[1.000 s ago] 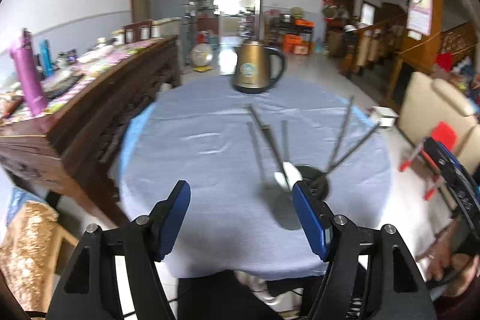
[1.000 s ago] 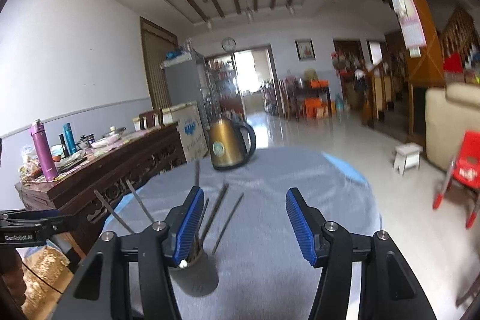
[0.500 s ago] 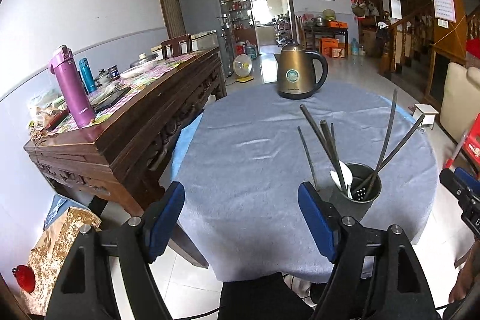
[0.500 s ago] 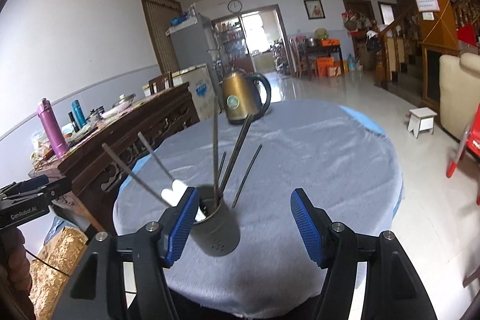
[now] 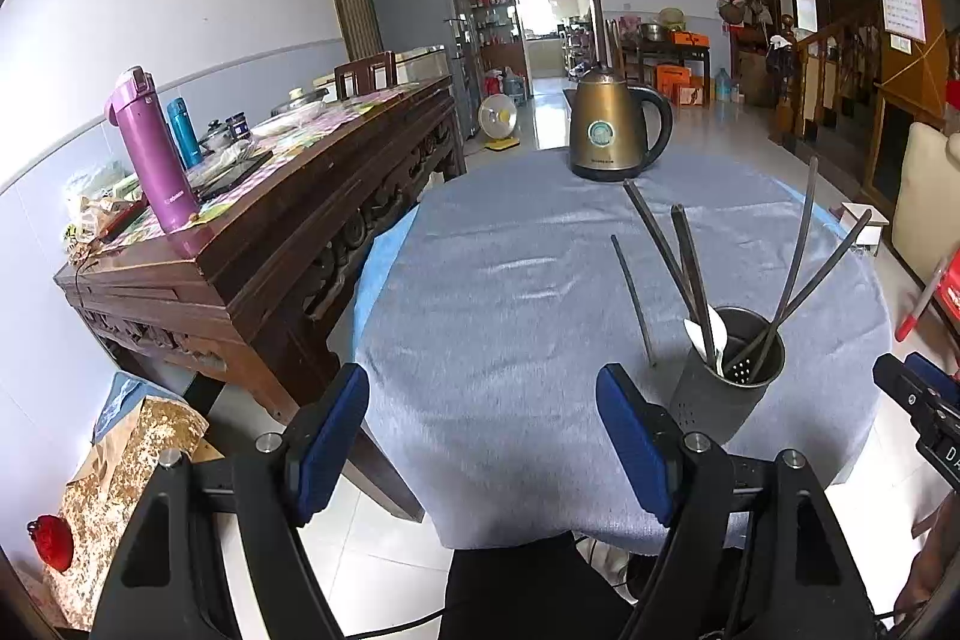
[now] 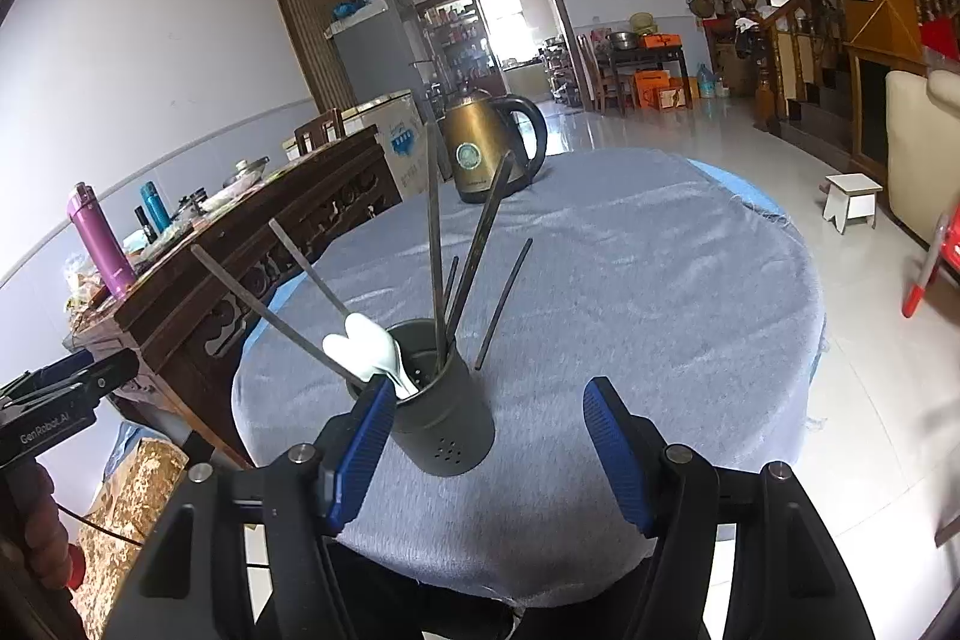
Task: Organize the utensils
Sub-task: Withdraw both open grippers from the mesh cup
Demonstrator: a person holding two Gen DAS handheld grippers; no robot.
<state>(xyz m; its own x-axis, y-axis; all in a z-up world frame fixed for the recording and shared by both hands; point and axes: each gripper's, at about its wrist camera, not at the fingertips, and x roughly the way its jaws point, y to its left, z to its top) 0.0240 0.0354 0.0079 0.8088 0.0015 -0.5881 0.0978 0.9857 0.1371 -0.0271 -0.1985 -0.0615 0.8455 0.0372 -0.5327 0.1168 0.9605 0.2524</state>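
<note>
A round table [image 5: 510,280] draped in a grey-blue cloth holds a dark perforated utensil cup [image 5: 723,388] near its front edge, with several dark chopsticks [image 6: 433,250] fanning out of it and white spoons [image 6: 366,346] leaning against its rim. 1 more chopstick [image 5: 633,301] lies flat on the cloth just beside the cup (on its side toward the kettle). The left gripper [image 5: 483,430] hangs at the table's near edge, blue pads spread wide and holding nothing, the cup off to its right. The right gripper [image 6: 489,451] hovers just in front of the cup, its jaws likewise released and empty. A gold electric kettle [image 5: 612,136] stands at the far side of the table. A dark carved sideboard [image 5: 258,244] runs along the wall, carrying a purple flask [image 5: 150,148].
</note>
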